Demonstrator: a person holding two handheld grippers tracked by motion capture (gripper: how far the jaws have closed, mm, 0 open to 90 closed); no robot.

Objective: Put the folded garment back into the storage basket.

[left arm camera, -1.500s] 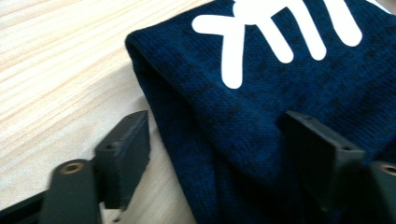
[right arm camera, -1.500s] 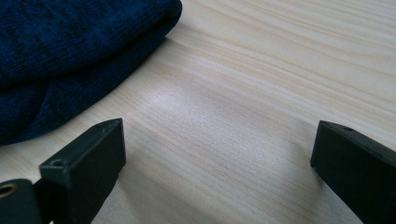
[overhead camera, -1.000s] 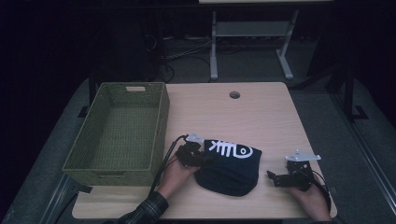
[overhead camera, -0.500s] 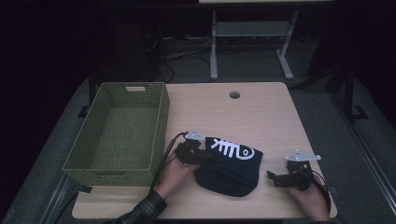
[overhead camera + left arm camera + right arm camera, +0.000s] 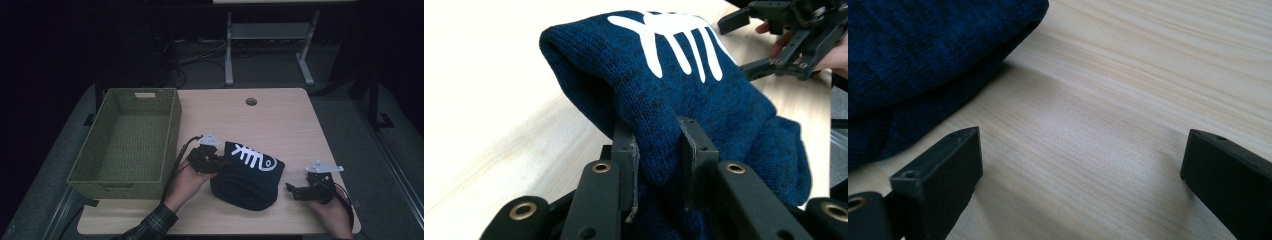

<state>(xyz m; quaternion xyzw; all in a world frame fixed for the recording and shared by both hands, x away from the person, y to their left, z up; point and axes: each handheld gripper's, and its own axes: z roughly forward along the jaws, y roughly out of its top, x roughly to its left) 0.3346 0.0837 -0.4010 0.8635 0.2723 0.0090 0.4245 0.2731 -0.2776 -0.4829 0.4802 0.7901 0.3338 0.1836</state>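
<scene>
A green woven basket sits at the table's left edge. Just right of it, the left hand reaches in from below, its forearm angled up and rightward, and the left gripper pinches a fold of the dark blue knitted sweater, which lies bunched near the front edge, white fishbone print up. Farther right, the right gripper rests low by the sweater, pointing left, jaws wide with only bare wood between them.

Dim room, grey carpet floor, pale wooden table, white metal desk frame behind, cables underneath.
</scene>
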